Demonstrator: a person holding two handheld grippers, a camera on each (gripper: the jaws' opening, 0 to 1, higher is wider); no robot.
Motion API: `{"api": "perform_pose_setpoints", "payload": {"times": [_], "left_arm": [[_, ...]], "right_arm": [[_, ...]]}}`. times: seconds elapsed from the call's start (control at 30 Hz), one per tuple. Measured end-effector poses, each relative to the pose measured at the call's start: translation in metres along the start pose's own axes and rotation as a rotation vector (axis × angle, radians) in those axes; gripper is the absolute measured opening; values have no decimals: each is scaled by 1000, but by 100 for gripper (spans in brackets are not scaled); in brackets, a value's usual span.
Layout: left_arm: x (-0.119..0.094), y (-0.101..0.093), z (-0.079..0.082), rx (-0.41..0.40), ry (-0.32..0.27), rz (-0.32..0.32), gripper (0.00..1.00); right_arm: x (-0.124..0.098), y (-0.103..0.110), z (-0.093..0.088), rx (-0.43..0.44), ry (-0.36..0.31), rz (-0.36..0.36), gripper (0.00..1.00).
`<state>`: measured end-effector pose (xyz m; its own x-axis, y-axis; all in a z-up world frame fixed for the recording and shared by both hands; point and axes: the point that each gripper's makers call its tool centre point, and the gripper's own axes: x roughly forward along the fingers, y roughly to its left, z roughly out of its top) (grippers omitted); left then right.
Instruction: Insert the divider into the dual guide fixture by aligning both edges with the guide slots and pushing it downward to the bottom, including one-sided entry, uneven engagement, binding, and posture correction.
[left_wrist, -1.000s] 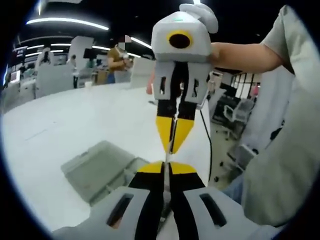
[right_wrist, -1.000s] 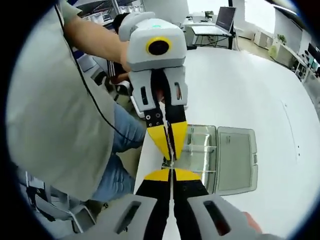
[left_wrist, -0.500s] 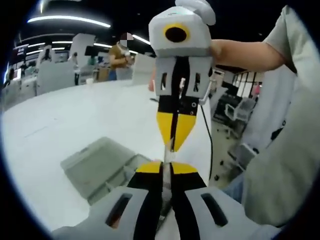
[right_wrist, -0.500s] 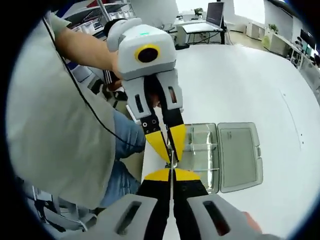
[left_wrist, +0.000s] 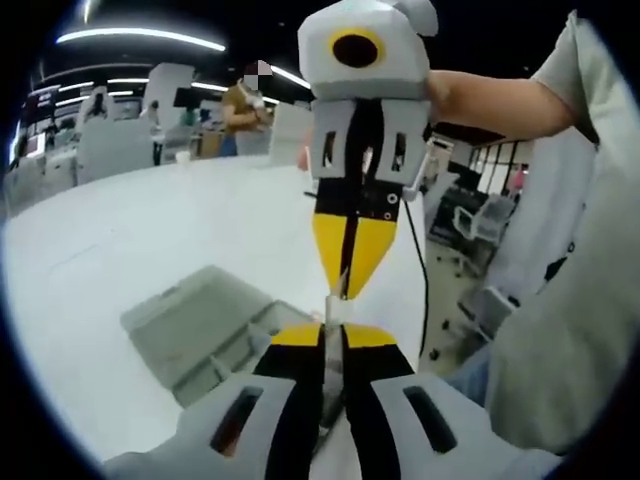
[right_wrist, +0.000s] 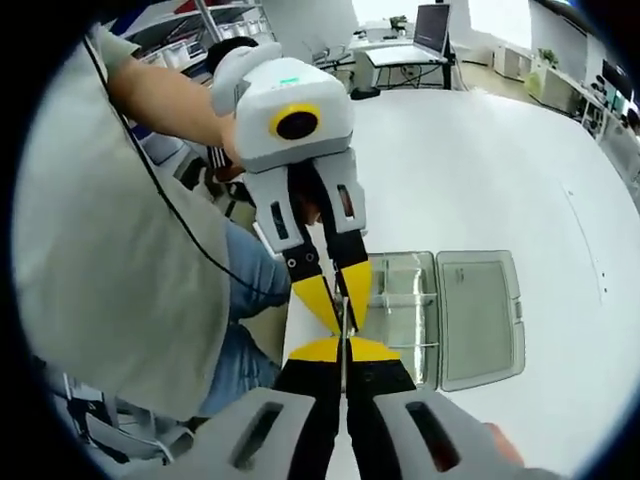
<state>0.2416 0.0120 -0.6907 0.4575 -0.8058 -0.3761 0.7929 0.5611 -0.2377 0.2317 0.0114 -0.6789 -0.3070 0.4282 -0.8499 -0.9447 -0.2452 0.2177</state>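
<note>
The divider is a thin clear strip seen edge-on, held in the air between two yellow-tipped grippers that face each other tip to tip. My left gripper is shut on its near end. My right gripper comes down from above, shut on the far end. In the right gripper view the right gripper clamps the divider from below and the left gripper from above. The guide fixture is a clear compartment box with its lid open flat. It lies on the white table below the grippers, also visible as the fixture.
The fixture sits near the edge of the white table. The person's torso and knees are right beside that edge. Office chairs and another person stand far off. A laptop rests on a distant desk.
Both grippers stay shut on the divider. The pair has shifted slightly, the opposite gripper sitting a little higher in each view, and the fixture a little lower in the right gripper view.
</note>
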Motion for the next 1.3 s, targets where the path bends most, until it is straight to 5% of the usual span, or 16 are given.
{"api": "perform_pose_setpoints", "payload": {"times": [0.6, 1.3], "left_arm": [[-23, 13, 3, 12, -12, 95, 38], [-46, 24, 1, -11, -50, 192, 52]], "right_arm": [[-4, -16, 5, 9, 29, -102, 0], [-1, -18, 12, -17, 110, -192, 0]]}}
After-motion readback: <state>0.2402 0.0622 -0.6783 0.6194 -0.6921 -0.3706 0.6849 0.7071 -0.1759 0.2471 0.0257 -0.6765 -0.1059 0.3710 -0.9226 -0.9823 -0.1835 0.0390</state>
